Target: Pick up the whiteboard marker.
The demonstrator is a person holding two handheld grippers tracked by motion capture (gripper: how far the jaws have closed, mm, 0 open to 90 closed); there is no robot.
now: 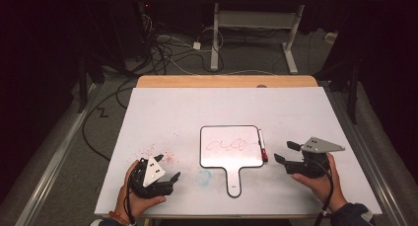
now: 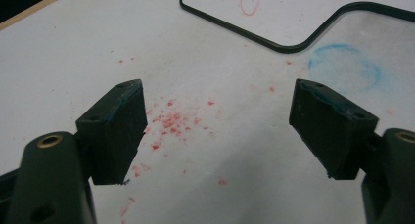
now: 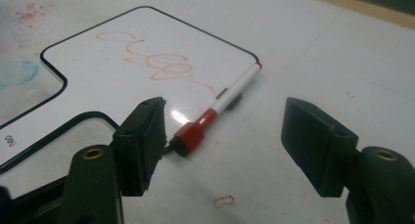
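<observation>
A small paddle-shaped whiteboard [image 1: 231, 147] with a black rim and a red scribble lies on the white table, handle toward me. Along its right edge lies a white marker [image 1: 262, 147] with a red cap. My right gripper [image 1: 285, 152] sits just right of the marker, pointing left at it. In the right gripper view the open right gripper [image 3: 225, 131] has the marker's red cap end [image 3: 195, 131] just ahead of its left jaw, untouched. My left gripper [image 1: 170, 179] rests near the front left. Its jaws [image 2: 218, 131] stand wide open over bare table.
Red ink specks [image 2: 171, 121] dot the table under the left gripper, and a blue ring smudge [image 2: 345, 67] lies beside the whiteboard's handle [image 1: 233, 181]. The white sheet [image 1: 222, 107] covers a wooden table whose far edge [image 1: 226, 81] shows. Cables and a desk frame stand on the floor beyond.
</observation>
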